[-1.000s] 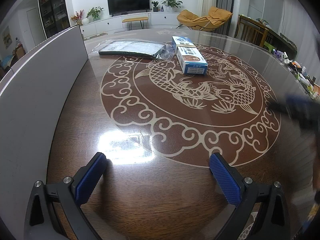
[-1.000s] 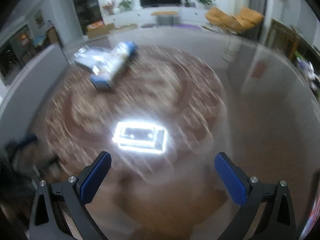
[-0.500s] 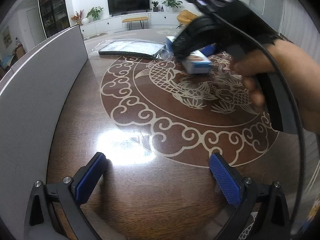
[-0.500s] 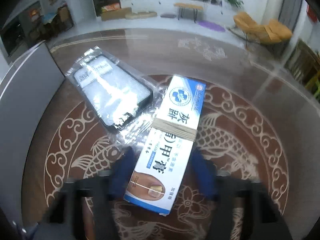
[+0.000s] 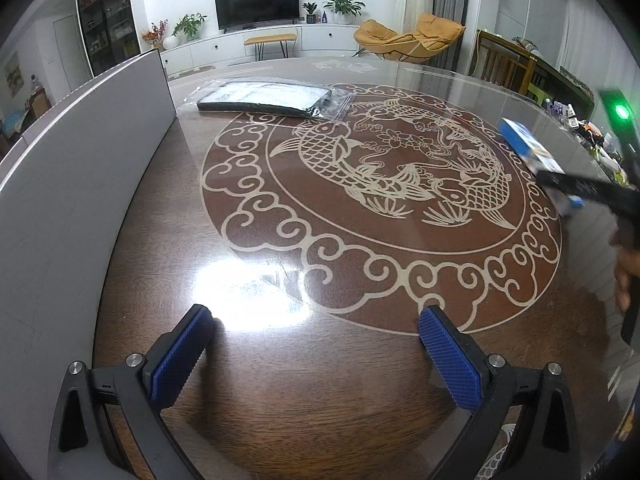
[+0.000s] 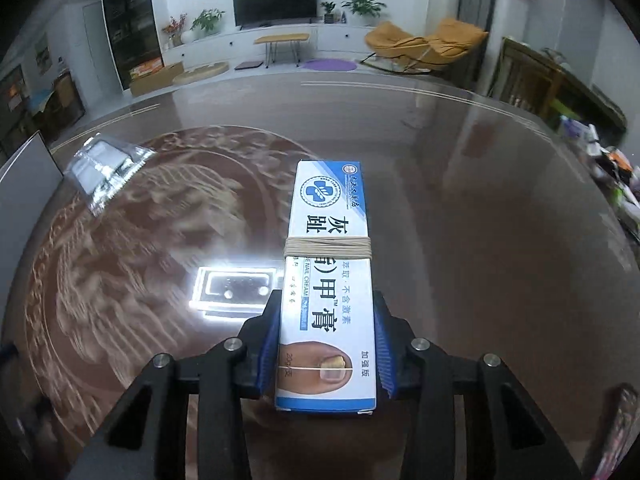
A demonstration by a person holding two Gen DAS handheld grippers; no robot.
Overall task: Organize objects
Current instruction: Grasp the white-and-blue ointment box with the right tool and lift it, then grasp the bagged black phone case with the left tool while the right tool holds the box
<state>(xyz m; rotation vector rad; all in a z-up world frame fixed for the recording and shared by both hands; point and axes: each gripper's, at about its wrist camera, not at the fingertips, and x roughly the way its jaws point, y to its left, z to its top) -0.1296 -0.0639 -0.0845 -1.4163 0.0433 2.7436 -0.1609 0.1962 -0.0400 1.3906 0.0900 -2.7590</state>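
Observation:
My right gripper (image 6: 326,344) is shut on a blue and white nail cream box (image 6: 328,264) bound with a rubber band, and holds it lifted above the round table. The box also shows in the left wrist view (image 5: 528,152) at the far right, in the air with the right gripper. A flat dark item in a clear plastic bag (image 5: 272,98) lies at the far side of the table; it also shows in the right wrist view (image 6: 104,164). My left gripper (image 5: 316,356) is open and empty, low over the near table edge.
The brown table (image 5: 360,420) has a glass top with a carp pattern. A grey panel (image 5: 80,152) stands along its left edge. Small clutter (image 6: 612,176) sits at the far right rim. Chairs and a TV cabinet stand beyond.
My right gripper closed on the nail cream box, lifted it off the table and carried it to the right. The left gripper has not moved.

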